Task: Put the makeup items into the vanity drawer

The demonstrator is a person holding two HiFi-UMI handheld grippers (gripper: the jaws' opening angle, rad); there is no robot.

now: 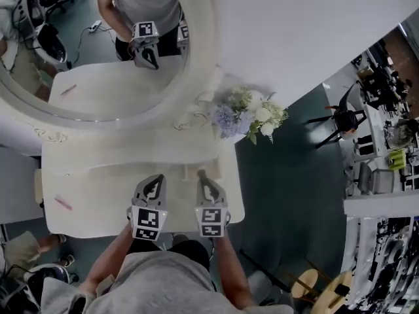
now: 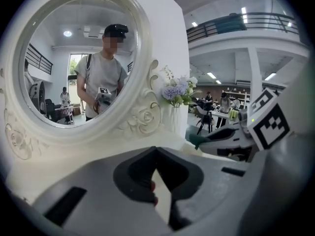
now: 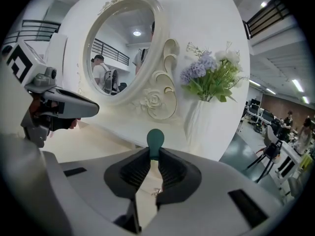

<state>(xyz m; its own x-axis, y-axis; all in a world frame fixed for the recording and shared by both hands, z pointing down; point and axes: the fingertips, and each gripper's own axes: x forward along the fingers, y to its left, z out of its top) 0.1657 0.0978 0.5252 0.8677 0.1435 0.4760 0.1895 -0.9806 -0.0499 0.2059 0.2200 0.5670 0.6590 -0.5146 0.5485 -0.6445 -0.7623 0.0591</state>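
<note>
A grey short-sleeved T-shirt — the left gripper and right gripper are pale grey, each bearing a black-and-white marker cube.

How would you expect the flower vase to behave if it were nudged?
The vase looks tall and slim under wide flowers, so it is probably top-heavy and apt to tip. It stands near the table edge, so a tip might send it off.

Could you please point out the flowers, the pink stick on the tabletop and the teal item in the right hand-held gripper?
flowers (image 1: pixel 252 115): head view, middle of the bouquet.
pink stick (image 1: pixel 63 203): head view, middle of its length.
teal item (image 3: pixel 155 138): right gripper view, its rounded head.
</note>
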